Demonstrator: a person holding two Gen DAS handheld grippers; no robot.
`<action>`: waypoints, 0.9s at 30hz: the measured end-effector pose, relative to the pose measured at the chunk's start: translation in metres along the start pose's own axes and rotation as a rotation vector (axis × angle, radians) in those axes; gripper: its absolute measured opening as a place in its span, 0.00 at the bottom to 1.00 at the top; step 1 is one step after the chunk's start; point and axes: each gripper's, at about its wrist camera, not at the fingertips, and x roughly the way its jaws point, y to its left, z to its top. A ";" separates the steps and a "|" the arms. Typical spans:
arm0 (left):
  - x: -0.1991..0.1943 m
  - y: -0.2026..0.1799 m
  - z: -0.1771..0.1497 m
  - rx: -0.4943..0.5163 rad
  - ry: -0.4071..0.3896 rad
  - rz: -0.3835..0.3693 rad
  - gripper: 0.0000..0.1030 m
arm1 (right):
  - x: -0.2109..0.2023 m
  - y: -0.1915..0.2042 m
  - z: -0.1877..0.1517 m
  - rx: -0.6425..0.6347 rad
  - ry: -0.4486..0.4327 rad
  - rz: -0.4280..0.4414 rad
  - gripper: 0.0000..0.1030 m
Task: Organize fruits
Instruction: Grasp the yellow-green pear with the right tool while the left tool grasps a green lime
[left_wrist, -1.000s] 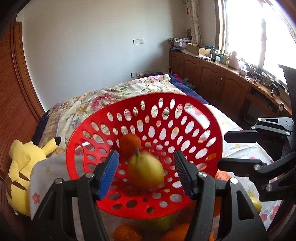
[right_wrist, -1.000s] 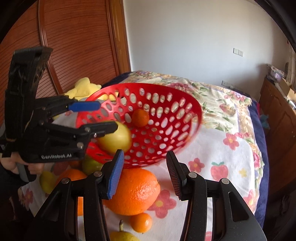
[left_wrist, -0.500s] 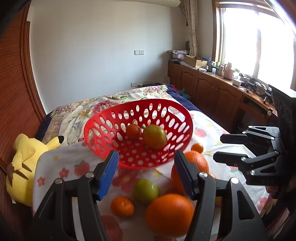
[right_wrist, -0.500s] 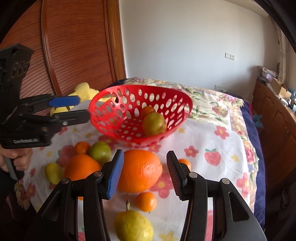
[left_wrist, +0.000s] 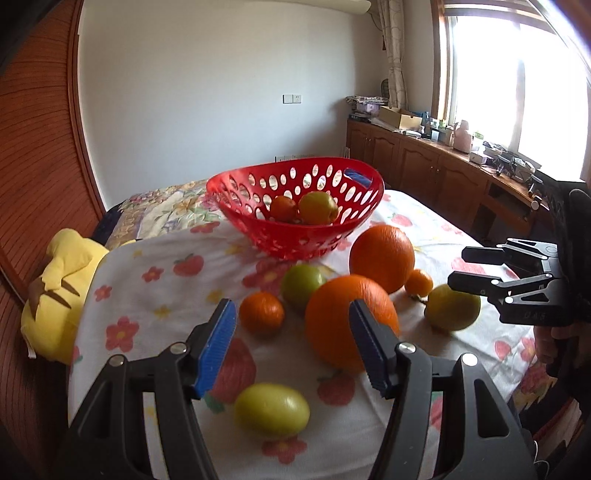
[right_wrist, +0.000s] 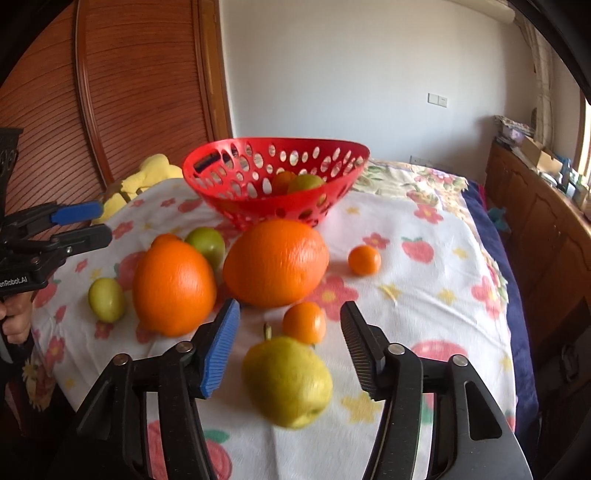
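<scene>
Both tongs are empty right now. From the left wrist view, the left tongs (left_wrist: 291, 345) hang apart with nothing pinched, low over the near edge of the bed (left_wrist: 424, 218). A small orange (left_wrist: 261, 313) sits just past the blue pad, and a big orange (left_wrist: 341, 317) is partly hidden behind the other finger. A yellow-green fruit (left_wrist: 271, 410) lies closest to the near edge. The red basket (left_wrist: 295, 214) stands farther back, toward the middle of the bed, with an orange fruit and a greenish fruit inside. I think the loose fruits wait here because they all belong in that basket. The right tongs (left_wrist: 469, 267) show at the right edge, also holding nothing.

From the right wrist view, the right tongs (right_wrist: 290, 347) are opening, and a pear (right_wrist: 288, 380) sits on the cloth between the fingers, not pressed by them. It looks blurry, so I cannot tell how close the pads are. My guess is the pear gets picked next. A tiny orange (right_wrist: 364, 260) lies alone toward the right edge.

A white cloth (right_wrist: 424, 306) with red flowers and strawberries covers the bed. A yellow plush toy (left_wrist: 59, 291) lies at the left edge, beside a wooden wall. Wooden cabinets and a bright window run along the right side of the room.
</scene>
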 end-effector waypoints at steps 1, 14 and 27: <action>-0.003 0.001 -0.004 -0.003 0.002 0.004 0.62 | -0.001 0.001 -0.004 0.004 0.000 -0.002 0.59; -0.002 0.010 -0.044 -0.093 0.017 0.017 0.66 | 0.010 -0.002 -0.029 0.060 0.009 0.008 0.66; 0.021 0.017 -0.065 -0.108 0.054 0.027 0.66 | 0.023 0.000 -0.036 0.035 0.026 -0.034 0.69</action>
